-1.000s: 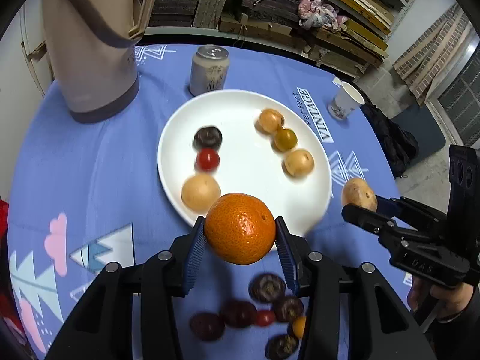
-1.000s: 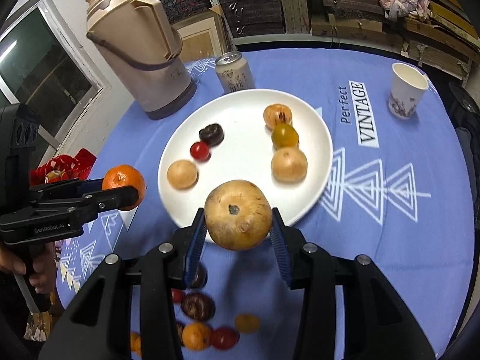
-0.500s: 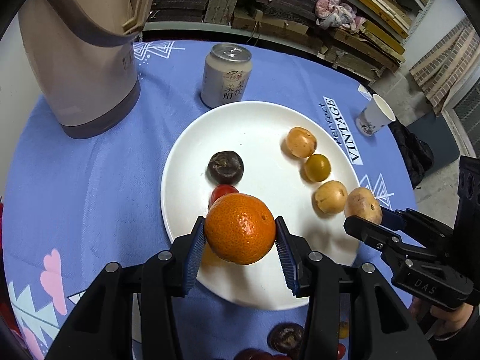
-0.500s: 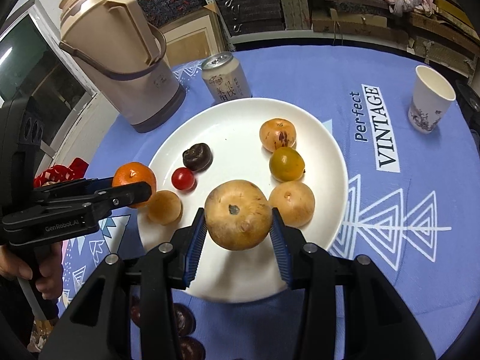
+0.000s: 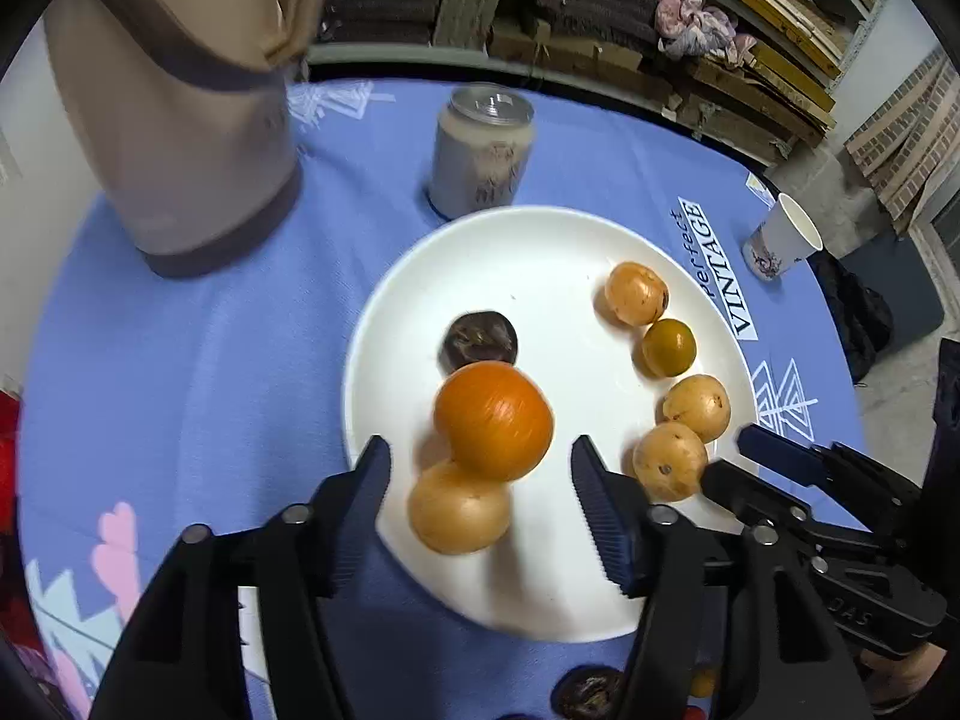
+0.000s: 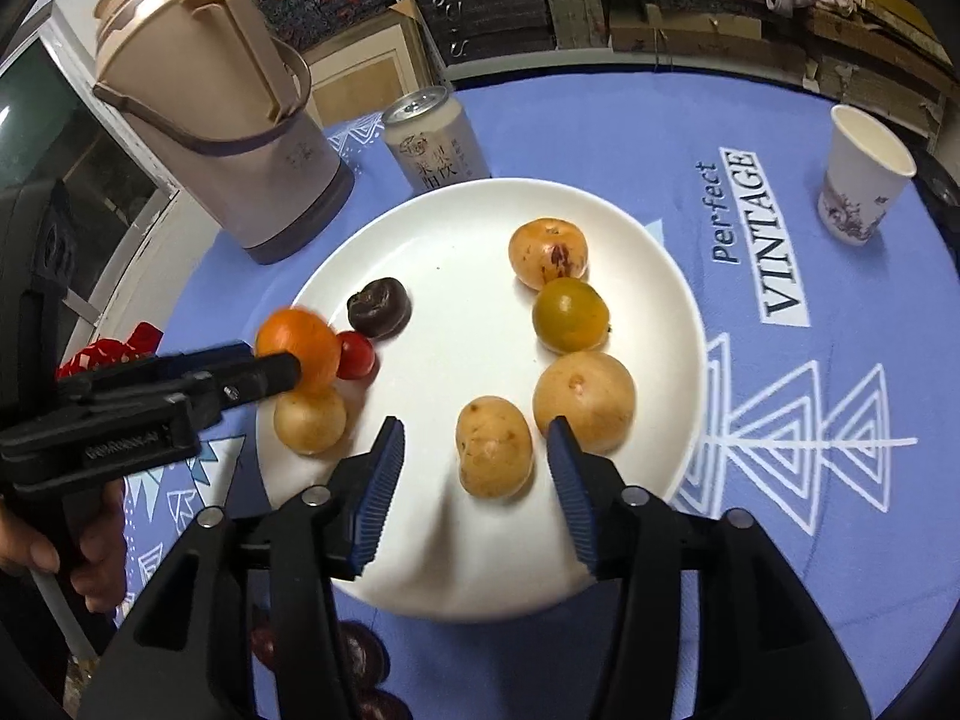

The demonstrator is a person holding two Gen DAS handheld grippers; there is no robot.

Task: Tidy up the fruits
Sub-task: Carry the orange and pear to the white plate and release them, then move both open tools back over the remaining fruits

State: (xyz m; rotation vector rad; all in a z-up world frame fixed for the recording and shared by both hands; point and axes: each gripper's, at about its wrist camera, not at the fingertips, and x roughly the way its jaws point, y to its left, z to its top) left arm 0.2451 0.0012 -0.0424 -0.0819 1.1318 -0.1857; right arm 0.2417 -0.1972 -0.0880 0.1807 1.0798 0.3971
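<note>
The orange (image 5: pixel 493 419) lies on the white plate (image 5: pixel 540 240), blurred, against a tan round fruit (image 5: pixel 459 507) at the plate's near-left rim and in front of a dark wrinkled fruit (image 5: pixel 479 341); the left gripper (image 5: pixel 480 480) has just been opening, its jaws now spread and clear of the orange on both sides. The right gripper (image 6: pixel 474 456) has likewise just been opening, and its jaws stand apart around a tan speckled fruit (image 6: pixel 493 446) that rests on the plate near the front-right rim, neither pad touching it. Beside that fruit sits another tan one (image 6: pixel 583 401), then a greenish-yellow fruit (image 6: pixel 570 315) and an orange-brown one (image 6: pixel 547 252), in a curve along the right side. A small red tomato (image 6: pixel 357 355) lies beside the orange. The middle and far part of the plate are bare. A drink can (image 6: pixel 435 141) stands just beyond the far rim, a beige thermos (image 6: pixel 216 120) to the far left, a paper cup (image 6: pixel 864 180) well off to the right. Dark fruits (image 6: pixel 360 660) lie on the blue tablecloth (image 6: pixel 780 420) near its front edge.
</note>
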